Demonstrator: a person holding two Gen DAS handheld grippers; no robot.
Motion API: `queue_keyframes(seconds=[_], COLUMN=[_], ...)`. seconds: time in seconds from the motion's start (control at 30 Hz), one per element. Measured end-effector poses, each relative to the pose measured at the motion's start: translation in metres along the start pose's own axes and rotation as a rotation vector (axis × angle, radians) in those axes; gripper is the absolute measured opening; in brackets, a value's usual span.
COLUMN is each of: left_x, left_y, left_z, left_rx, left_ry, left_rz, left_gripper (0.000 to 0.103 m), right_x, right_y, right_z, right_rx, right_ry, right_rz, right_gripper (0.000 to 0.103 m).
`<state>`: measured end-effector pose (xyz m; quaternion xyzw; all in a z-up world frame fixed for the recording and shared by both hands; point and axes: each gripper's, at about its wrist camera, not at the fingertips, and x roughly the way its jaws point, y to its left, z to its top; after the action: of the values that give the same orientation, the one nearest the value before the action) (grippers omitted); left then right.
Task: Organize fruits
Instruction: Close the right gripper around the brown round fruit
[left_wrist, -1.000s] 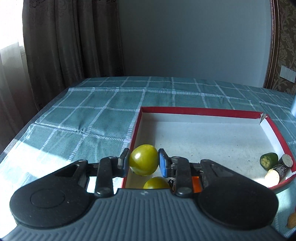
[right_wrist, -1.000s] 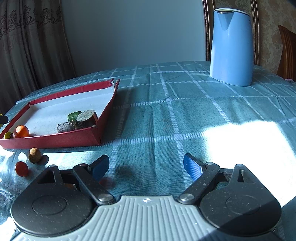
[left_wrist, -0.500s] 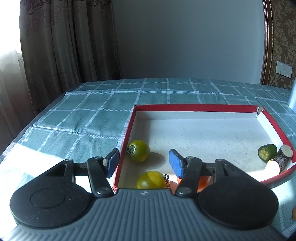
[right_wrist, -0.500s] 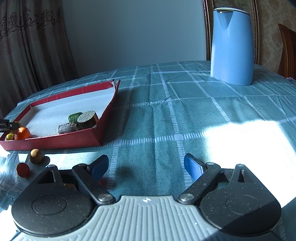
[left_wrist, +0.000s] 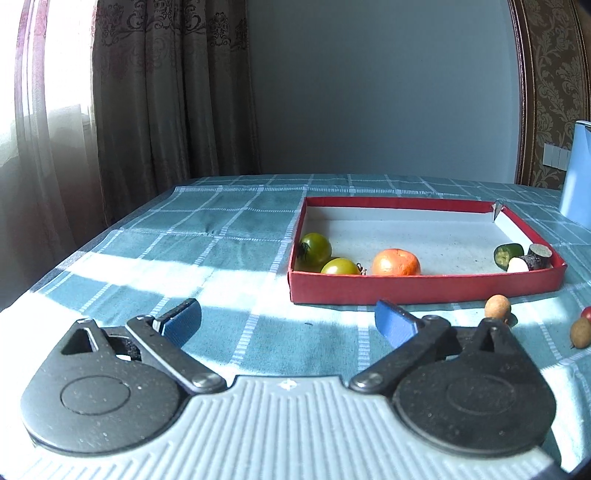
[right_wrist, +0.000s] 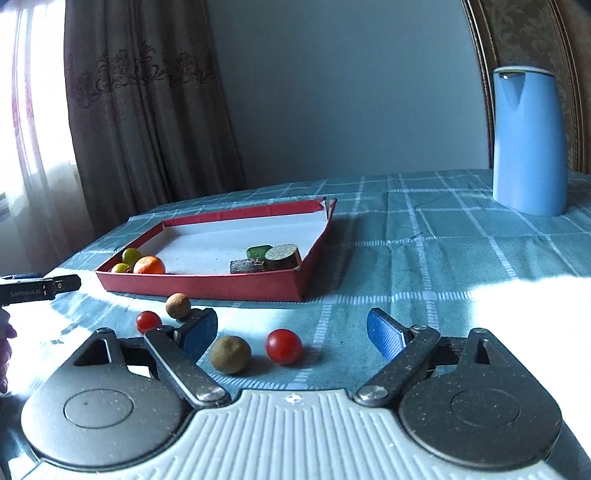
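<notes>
Fruits sit partly inside the red tray (left_wrist: 424, 290): two green tomatoes (left_wrist: 314, 248) and an orange (left_wrist: 396, 262) at its 7 o'clock corner. The left gripper (left_wrist: 288, 319), its fingers just opened wide, holds nothing; the right gripper (right_wrist: 291, 330), fingers apart, frames a red tomato (right_wrist: 283, 346) and brown fruit (right_wrist: 230, 354) on the tabletop (right_wrist: 443, 258).

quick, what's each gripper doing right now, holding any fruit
left gripper: jaws have just been opening, now wide, nothing between them.
right gripper: jaws open, holding nothing; a red tomato lies on the table ahead.

Home: curtains (left_wrist: 140, 110), tablecloth (left_wrist: 221, 236), wallpaper (left_wrist: 561, 74)
</notes>
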<state>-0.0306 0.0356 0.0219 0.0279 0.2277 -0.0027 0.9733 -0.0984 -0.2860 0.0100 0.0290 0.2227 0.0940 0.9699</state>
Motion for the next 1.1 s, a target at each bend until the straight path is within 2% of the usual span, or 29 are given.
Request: queue_keyframes(seconds=[0.1, 0.17, 0.27, 0.4, 0.47, 0.53, 0.67, 0.8, 0.87, 1.1], left_x=[0.0, -0.001, 0.003, 0.006, 0.005, 0.006, 0.007, 0.007, 0.007, 0.007], left_y=[0.004, 0.005, 0.005, 0.007, 0.009, 0.011, 0.011, 0.011, 0.011, 0.012], left_z=[-0.001, -0.002, -0.002, -0.003, -0.003, -0.003, -0.003, -0.003, -0.003, -0.003], left_rx=[-0.019, -0.023, -0.018, -0.028, -0.042, -0.053, -0.054, -0.058, -0.059, -0.065], left_ry=[0.007, 0.0, 0.023, 0.043, 0.04, 0.041, 0.045, 0.044, 0.046, 0.045], left_rz=[-0.015, -0.007, -0.016, -0.032, -0.036, -0.043, -0.046, -0.046, -0.045, -0.046], left_gripper=[0.103, 0.103, 0.103, 0.103, 0.103, 0.103, 0.103, 0.103, 0.103, 0.103], right_x=[0.004, 0.012, 0.018, 0.018, 0.02, 0.021, 0.026, 0.035, 0.038, 0.032], right_y=[0.021, 0.025, 0.022, 0.025, 0.029, 0.034, 0.041, 0.038, 0.037, 0.034], right_z=[-0.001, -0.001, -0.001, -0.002, -0.001, -0.001, -0.002, -0.001, -0.002, 0.0], right_rx=[-0.11, -0.133, -0.119, -0.133, -0.156, -0.173, -0.208, -0.187, -0.181, -0.153], right_ry=[0.03, 0.075, 0.106, 0.107, 0.106, 0.1, 0.128, 0.174, 0.191, 0.16], right_rz=[0.004, 0.012, 0.022, 0.029, 0.036, 0.049, 0.048, 0.019, 0.02, 0.027], right_gripper=[0.075, 0.054, 0.052, 0.051, 0.043, 0.04, 0.04, 0.04, 0.032, 0.03])
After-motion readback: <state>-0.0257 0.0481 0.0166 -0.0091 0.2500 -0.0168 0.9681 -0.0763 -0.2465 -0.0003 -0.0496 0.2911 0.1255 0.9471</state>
